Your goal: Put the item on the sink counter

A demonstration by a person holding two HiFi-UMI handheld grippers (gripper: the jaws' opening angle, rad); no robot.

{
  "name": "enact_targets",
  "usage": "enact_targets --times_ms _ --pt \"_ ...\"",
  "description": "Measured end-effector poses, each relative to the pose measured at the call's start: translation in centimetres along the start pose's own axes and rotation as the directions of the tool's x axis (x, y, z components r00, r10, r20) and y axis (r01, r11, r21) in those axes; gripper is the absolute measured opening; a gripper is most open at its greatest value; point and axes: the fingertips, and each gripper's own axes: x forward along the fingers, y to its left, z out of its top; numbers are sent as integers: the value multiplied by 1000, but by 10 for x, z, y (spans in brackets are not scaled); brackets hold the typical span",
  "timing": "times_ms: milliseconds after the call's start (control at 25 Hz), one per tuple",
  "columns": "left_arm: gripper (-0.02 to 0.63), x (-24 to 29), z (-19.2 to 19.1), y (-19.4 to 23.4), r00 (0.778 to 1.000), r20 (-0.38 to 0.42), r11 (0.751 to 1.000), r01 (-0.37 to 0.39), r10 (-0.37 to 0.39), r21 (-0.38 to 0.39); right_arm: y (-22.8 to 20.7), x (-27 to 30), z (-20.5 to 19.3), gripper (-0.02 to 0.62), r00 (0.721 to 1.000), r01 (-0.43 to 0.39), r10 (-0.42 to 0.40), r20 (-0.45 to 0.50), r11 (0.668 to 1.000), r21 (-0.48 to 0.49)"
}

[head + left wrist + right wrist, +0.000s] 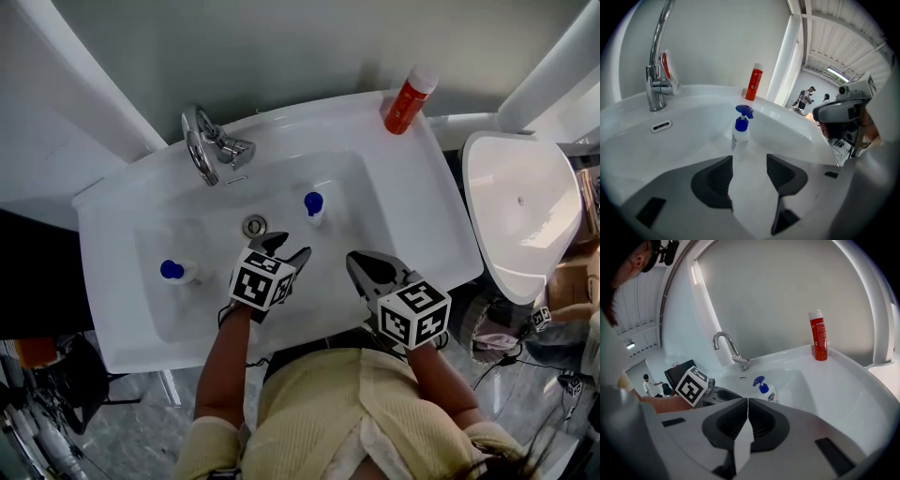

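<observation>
Two small white bottles with blue pump tops sit down in the sink bowl (pixel 202 309) — the bottle by the drain (pixel 314 207) and the other bottle (pixel 176 272) far over on the left side. I think the one near the drain (pixel 254 225) is my item right now, because my left gripper (pixel 749 159) points straight at it. This gripper is wide open with nothing in it. The bottle stands upright just past its tips, not yet between them.

My right gripper (pixel 747 401) is closed tight with nothing inside. It hangs over the front edge of the sink, and I think it has no job yet.

So the step in hand is the reach. Next I need to push the left gripper forward and a bit down, so the bottle's body goes between the pads. Then I squeeze, lift, and set it on the flat counter (pixel 441 220) around the bowl.

The bottle is smooth plastic, round and thin, with a beak-shaped pump on top. It looks light and easy to tip — I would grab the body, not the pump. The sink is shiny, white and slippery looking, with curved walls. A tall red bottle (pixel 410 100) with a white cap stands on the back corner of the counter, and a shiny metal tap (pixel 208 145) bends over the bowl.
</observation>
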Motion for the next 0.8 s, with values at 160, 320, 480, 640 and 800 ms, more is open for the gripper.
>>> enact_targets --times_ms 160,320,480,640,800 --pt "239 -21 10 -6 998 60 999 -29 27 26 8 2 2 26 1000 -9 9 -1 1000 -12" --pt "178 -48 33 -9 977 204 997 -52 63 -61 13 4 3 26 1000 -10 10 1 1000 -17" --pt "160 -76 49 -13 949 310 990 -23 66 -140 15 3 4 26 1000 -5 5 8 1000 -21" --pt "140 -93 52 -16 933 346 990 -54 96 -130 18 3 6 26 1000 1 -1 17 1000 -23" --pt "106 -112 55 -15 900 403 983 -119 166 -139 21 4 8 26 1000 3 -2 28 1000 -31"
